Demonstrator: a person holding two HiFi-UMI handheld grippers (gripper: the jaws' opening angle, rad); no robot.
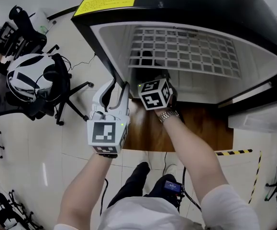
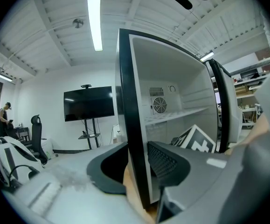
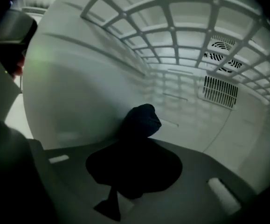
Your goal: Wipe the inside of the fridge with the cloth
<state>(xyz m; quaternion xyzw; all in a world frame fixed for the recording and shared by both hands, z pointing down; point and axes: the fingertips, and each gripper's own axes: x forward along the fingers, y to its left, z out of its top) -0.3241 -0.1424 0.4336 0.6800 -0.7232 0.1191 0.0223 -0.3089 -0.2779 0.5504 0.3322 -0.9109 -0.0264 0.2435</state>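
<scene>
1. At the open fridge, the person faces the compartment with both arms extended toward it.
2. Left gripper: its 2 jaws clamp the front edge of the side wall on the person's left. 1 jaw sits outside the cabinet and 1 sits inside.
3. Right gripper: positioned inside the compartment, below the wire shelf. Its jaws are closed tight on the cloth.
4. Cloth: dark and bunched. 1 rounded wad projects beyond the jaw tips toward the white inner wall, low in the compartment. The wad appears to touch that wall, but the dim light there prevents a firm reading.
5. Vent grille: slotted, mounted on the back panel under the wire shelf, well to the right of the cloth.
6. Office chair: stands on the pale floor beside the fridge, on the person's left, carrying a white bag.
7. Television: mounted on a stand against the far wall, under a ceiling light.
</scene>
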